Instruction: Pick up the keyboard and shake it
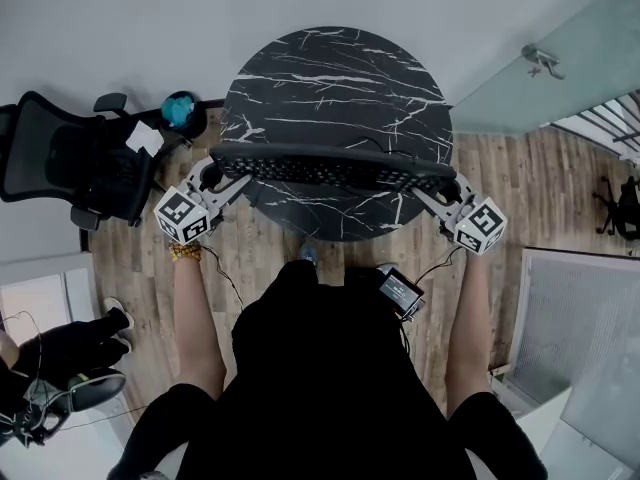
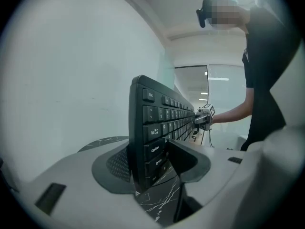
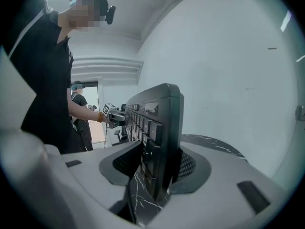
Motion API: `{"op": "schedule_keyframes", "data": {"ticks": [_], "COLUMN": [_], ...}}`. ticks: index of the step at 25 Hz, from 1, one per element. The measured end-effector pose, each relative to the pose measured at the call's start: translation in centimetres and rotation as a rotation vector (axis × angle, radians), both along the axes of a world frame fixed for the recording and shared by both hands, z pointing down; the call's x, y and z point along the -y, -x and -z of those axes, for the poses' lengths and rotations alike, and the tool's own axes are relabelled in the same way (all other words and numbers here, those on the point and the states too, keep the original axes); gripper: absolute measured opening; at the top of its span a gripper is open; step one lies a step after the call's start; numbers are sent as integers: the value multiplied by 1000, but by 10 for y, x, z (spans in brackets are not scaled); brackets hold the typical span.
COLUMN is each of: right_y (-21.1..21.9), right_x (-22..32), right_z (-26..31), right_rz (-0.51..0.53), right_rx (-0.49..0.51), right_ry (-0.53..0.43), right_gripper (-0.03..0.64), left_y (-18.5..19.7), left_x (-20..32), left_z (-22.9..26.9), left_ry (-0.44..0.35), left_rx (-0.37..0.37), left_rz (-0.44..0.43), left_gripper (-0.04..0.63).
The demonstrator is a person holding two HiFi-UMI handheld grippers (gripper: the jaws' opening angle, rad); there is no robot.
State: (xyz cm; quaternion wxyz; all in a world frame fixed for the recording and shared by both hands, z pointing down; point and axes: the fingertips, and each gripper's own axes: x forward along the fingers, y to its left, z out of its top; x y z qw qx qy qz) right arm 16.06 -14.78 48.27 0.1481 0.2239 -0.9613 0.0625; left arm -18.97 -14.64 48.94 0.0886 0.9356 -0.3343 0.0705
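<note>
A long black keyboard (image 1: 330, 168) hangs lifted above the round black marble table (image 1: 340, 78), turned up on its long edge with the keys facing the person. My left gripper (image 1: 215, 176) is shut on its left end and my right gripper (image 1: 450, 190) on its right end. In the left gripper view the keyboard (image 2: 152, 128) stands upright, pinched in the left gripper (image 2: 152, 168), with the right gripper (image 2: 204, 116) at its far end. The right gripper view shows the keyboard (image 3: 159, 123) clamped in the right gripper (image 3: 155, 168), the left gripper (image 3: 112, 114) at the far end.
A black office chair (image 1: 80, 163) stands left of the table, with a blue object (image 1: 180, 108) beside it. A small device (image 1: 400, 290) with cables hangs at the person's waist. A glass partition (image 1: 560, 58) runs at the right. Another person (image 3: 78, 104) stands in the background.
</note>
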Motion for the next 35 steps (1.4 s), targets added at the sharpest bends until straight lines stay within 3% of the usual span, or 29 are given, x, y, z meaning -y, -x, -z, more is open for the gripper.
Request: {"op": "schedule_keyframes", "data": {"ticks": [4,7,11,12,22,29,35], "right_y": [5,3,-5,-6,-11,-14,-15], "right_x": [-7,-8,0,3,0,-9,-22], "right_z": [0,3,24,25,-5,-44,-85], "right_rz": [11,-12,-91,-115,-183,-238,-308], "right_rx": [124,259,630,674,555,490,489], "right_ry": [86,133,254,267,319,438,553], "right_gripper": [178,176,145,143,149,152,152], "left_y": [7,7,5,5,-4,-9,-9], "left_x": [1,2,6,7,6,-2,-17], "left_z": [9,11,17,16,-11,-57,-101], "left_ry": [42,65,110,116,176,317,447], "left_rx": [-177,-238,-389,-408,-306,-269,-282], "left_rz": [13,23,37,49,67,105,147], "left_gripper": [222,222,224,224,229,236,245]}}
